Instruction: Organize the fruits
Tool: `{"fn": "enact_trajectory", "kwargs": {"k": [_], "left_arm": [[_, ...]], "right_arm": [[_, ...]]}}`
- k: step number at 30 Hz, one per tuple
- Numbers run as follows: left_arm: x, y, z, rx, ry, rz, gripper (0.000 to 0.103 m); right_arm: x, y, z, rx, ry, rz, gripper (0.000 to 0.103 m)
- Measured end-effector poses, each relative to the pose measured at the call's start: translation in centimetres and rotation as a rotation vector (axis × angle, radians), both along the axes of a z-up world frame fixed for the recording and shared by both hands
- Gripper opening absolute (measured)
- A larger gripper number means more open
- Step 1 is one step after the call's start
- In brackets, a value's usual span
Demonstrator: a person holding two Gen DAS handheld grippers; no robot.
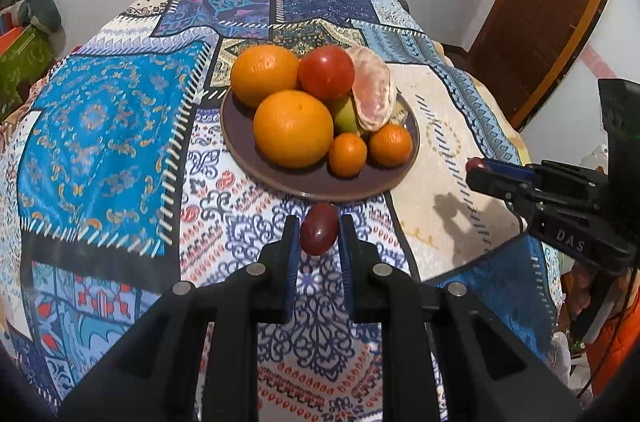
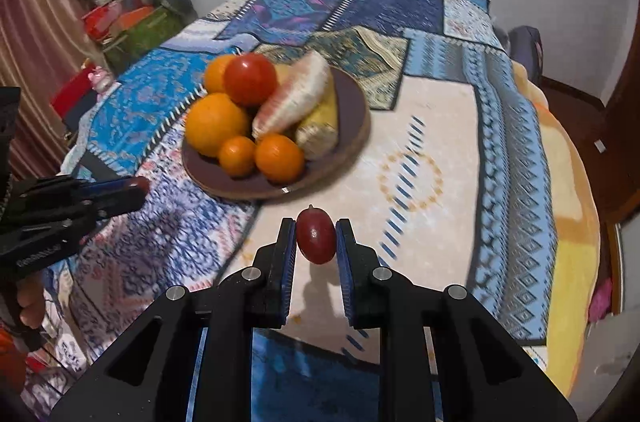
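Patchwork-covered tabletop beneath, both pairs of fingers pinch a red grape tomato [image 1: 319,230] [image 2: 316,236] each, apparently carrying them to the plate [image 1: 280,178] just ahead, where release comes next.

Two small dark-red fruits [image 1: 319,230] [image 2: 316,235], each clamped between fingers.

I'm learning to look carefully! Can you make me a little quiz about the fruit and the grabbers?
1. True or false: each gripper holds a small dark red fruit.
2. How many small oranges lie at the plate's near edge?
3. What sits on top of the pile: A banana, B tomato, C grapes?

Key:
1. True: left gripper, right gripper.
2. Two, on the brown plate.
3. B, the red tomato.
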State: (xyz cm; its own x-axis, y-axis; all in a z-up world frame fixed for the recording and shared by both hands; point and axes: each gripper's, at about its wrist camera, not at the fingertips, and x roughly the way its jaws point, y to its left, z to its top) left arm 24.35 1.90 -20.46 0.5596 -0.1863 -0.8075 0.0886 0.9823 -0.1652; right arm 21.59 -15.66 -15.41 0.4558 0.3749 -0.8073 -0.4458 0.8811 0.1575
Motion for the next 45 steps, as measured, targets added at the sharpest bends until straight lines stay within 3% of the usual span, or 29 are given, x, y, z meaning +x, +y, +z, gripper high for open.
{"fn": "enact_trajectory", "kwargs": {"k": [22, 27, 32, 34, 40, 45], "left_arm": [[4.7, 0.7, -2.7, -0.053, 0.026, 0.019, 0.018], [4.8, 0.3, -2.7, -0.024, 0.017, 0.013, 0.019], [4.7, 0.0, -2.7, -0.019, 0.013, 0.006, 0.034], [4.5, 0.0, -2.6, -0.019, 0.014, 0.010, 0.035], [3.3, 0.6, -1.6, -0.027, 0.001, 0.030, 0.035], [1.5, 1.0, 1.2, -0.010, -0.059, 0.040, 0.035]], "right_arm": [[5.2, 1.7, -2.1, 0.029, 0.007, -0.015, 0.018], [5.5, 1.7, -2.6, 0.025, 0.013, -0.004, 0.018], [5.7, 1.6, -2.7, 0.026, 0.015, -0.002, 0.019], [5.7, 1.6, -2.7, 0.023, 0.023, -0.005, 0.022], [5.2, 1.1, -1.7, 0.010, 0.002, -0.016, 0.027], [3.7, 0.2, 0.9, 0.048, -0.037, -0.034, 0.027]]}}
